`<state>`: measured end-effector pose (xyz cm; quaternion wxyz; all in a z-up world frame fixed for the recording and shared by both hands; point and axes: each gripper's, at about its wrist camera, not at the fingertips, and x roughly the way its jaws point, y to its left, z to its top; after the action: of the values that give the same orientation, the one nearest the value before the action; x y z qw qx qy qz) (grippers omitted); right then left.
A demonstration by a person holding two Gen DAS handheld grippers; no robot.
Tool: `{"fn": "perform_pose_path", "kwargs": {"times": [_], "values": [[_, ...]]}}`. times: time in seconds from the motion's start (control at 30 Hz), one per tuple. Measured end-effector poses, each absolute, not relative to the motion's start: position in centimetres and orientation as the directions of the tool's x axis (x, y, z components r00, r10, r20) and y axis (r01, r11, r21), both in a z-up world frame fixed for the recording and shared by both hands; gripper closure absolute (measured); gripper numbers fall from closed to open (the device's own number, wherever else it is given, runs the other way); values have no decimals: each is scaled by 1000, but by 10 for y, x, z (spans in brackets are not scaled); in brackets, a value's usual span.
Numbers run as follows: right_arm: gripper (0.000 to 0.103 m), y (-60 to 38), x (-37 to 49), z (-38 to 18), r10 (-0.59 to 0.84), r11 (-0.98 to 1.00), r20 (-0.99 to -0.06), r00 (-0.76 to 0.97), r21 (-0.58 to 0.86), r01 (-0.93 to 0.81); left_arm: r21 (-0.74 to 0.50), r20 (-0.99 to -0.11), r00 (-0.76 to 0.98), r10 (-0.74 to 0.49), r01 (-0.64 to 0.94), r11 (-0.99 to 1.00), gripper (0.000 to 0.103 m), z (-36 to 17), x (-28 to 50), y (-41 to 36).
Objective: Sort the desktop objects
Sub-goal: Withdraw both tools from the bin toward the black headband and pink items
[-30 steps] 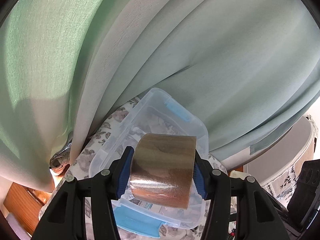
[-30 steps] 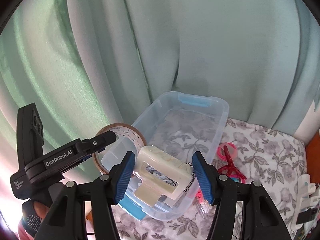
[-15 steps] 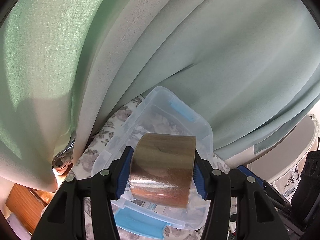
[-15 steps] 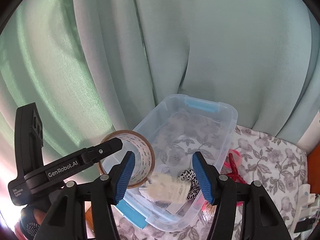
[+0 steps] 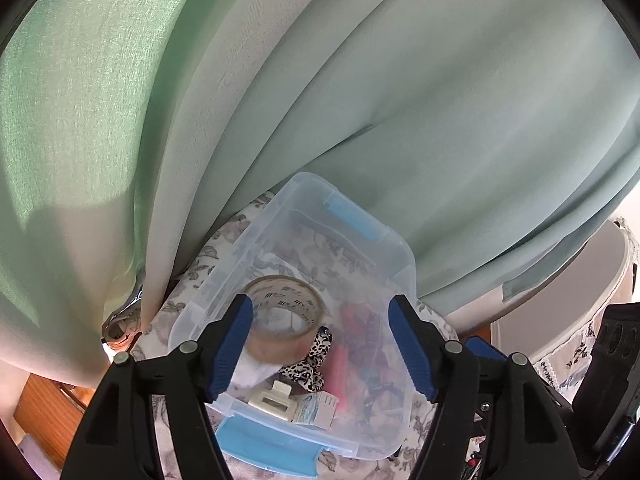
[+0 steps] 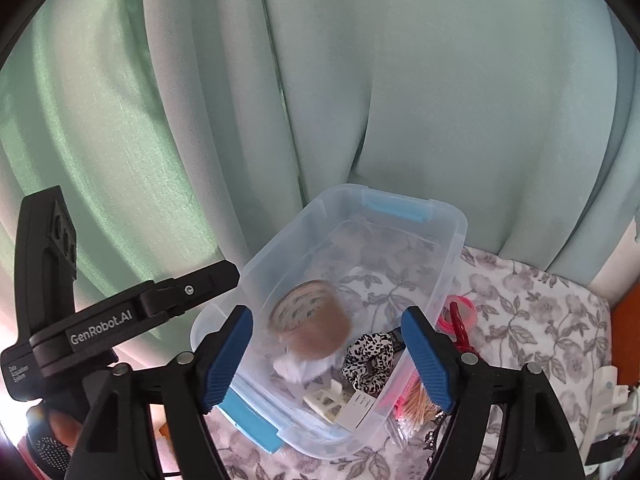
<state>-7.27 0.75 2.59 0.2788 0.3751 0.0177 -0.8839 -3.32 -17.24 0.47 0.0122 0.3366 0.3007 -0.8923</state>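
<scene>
A clear plastic bin [image 6: 452, 240] with blue latches serves as the landmark; it sits on a table covered in a grey floral cloth [image 6: 532, 320], its far end close against pale green curtains [image 6: 440, 80] that fill the whole background.

Left of the bin, in the right wrist view, the left gripper [image 5: 320, 344] reaches in from the side, a person's hand [image 6: 60, 428] low at its base. Its jaws are opening with nothing pressed between them. A strip of wooden furniture [image 5: 44, 404] shows below the curtain at the far left.

Inside the bin, the roll of brown tape [image 5: 282, 320] lies on white paper near the left wall, blurred in the right wrist view. Just right of it is a leopard-print scrunchie [image 6: 368, 356], and nearer the front latch a cream clip [image 6: 324, 400] and a small white card [image 6: 358, 406].

The right gripper [image 6: 328, 356] hovers over the bin, jaws opening and empty.

Right of the bin, on the cloth, lie pink hair ties [image 6: 460, 316] and a pack of cotton swabs [image 6: 416, 404].
</scene>
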Motion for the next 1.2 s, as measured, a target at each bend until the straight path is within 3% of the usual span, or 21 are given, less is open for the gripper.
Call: {"fn": "perform_pose_path", "kwargs": {"times": [0.4, 0.53, 0.8, 0.87, 1.2], "values": [[21, 25, -73, 22, -471, -858, -677, -565, 202, 472, -477, -624, -767, 151, 221, -851, 19, 11, -34, -159], [10, 34, -73, 23, -469, -864, -671, -574, 215, 454, -455, -625, -768, 139, 215, -864, 17, 15, -34, -154], [8, 52, -67, 25, -475, -868, -658, -585, 238, 437, -414, -630, -768, 118, 203, -887, 15, 22, -34, -141], [0, 56, -66, 25, -475, -869, -654, -589, 244, 429, -398, -625, -773, 106, 198, -896, 8, 24, -33, -137], [0, 89, -64, 29, -465, -883, -633, -620, 282, 374, -336, -606, -790, 91, 151, -930, 1, 39, -31, -110]]}}
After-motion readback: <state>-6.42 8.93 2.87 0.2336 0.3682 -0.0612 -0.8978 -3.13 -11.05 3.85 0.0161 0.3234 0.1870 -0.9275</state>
